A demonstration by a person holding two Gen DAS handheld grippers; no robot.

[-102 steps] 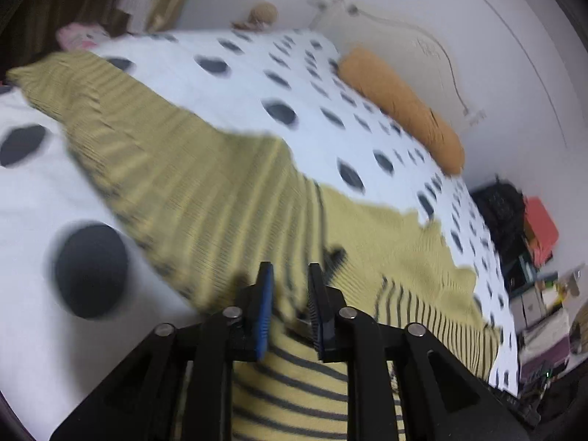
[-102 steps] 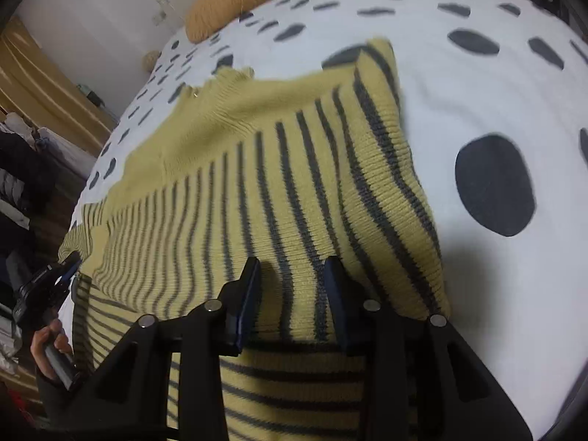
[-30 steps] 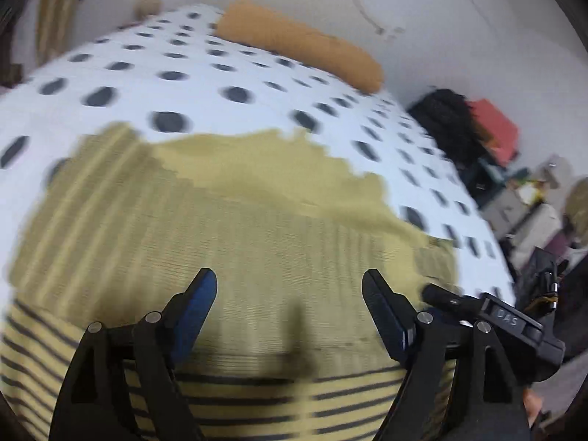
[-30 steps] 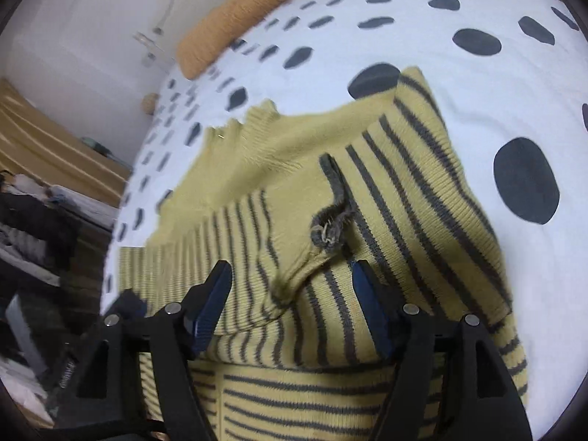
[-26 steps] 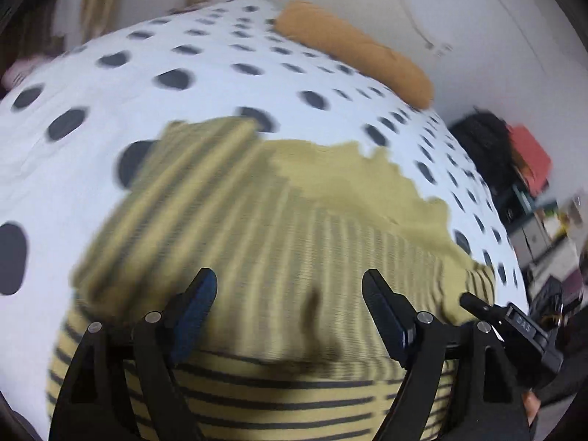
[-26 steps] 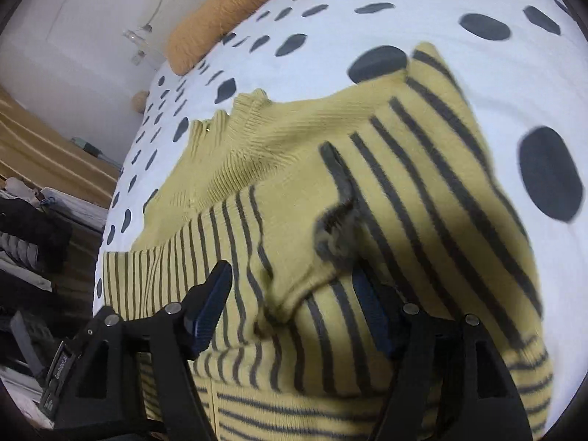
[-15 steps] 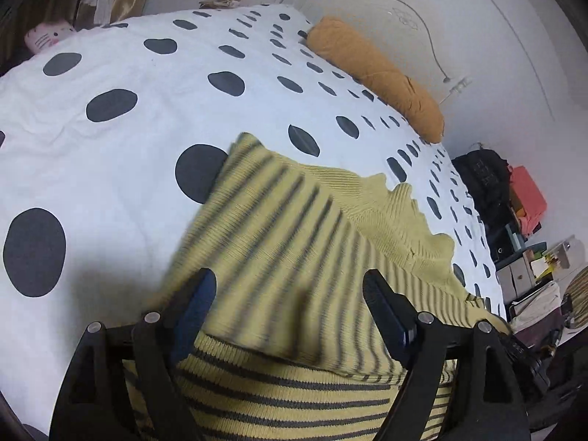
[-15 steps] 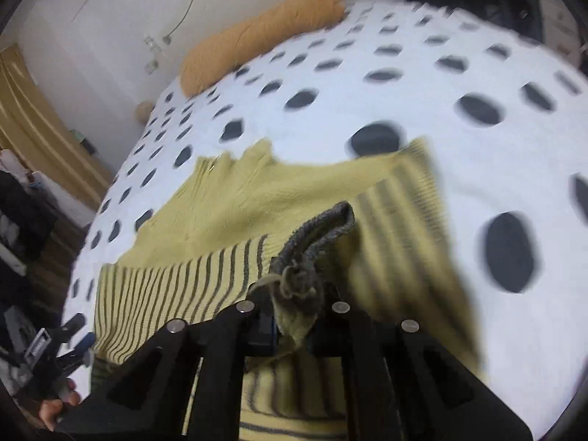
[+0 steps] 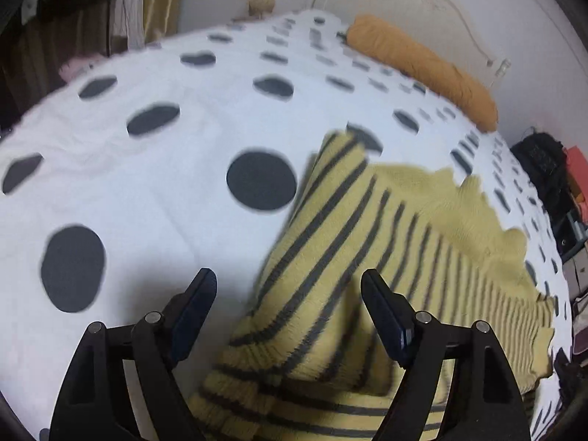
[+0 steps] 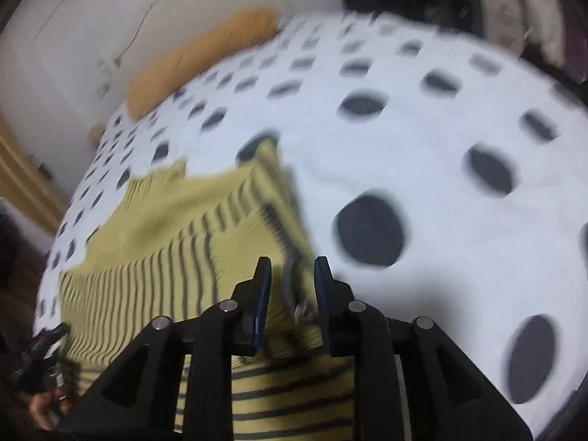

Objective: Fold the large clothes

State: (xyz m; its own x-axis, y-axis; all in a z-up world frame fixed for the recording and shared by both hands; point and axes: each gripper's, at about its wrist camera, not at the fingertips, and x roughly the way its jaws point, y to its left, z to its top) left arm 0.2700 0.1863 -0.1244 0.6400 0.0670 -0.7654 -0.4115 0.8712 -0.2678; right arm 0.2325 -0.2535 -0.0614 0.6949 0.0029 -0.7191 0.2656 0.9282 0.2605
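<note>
A yellow sweater with dark grey stripes lies partly folded on a white bedspread with dark dots. My left gripper is open and empty, hovering over the sweater's left edge. In the right wrist view the sweater lies at left. My right gripper has its jaws a little apart around a grey cuff end of the sweater at its right edge; the view is blurred, and the grip cannot be made out.
An orange bolster pillow lies at the head of the bed by the white wall. Dark bags and boxes stand beside the bed on the right. Curtains hang at the far left. The bedspread stretches right of the sweater.
My left gripper has swung left toward the sweater's left edge, still open. My right gripper, shut on the raised cuff half a second ago, has carried it right and down, and its jaws have parted slightly.
</note>
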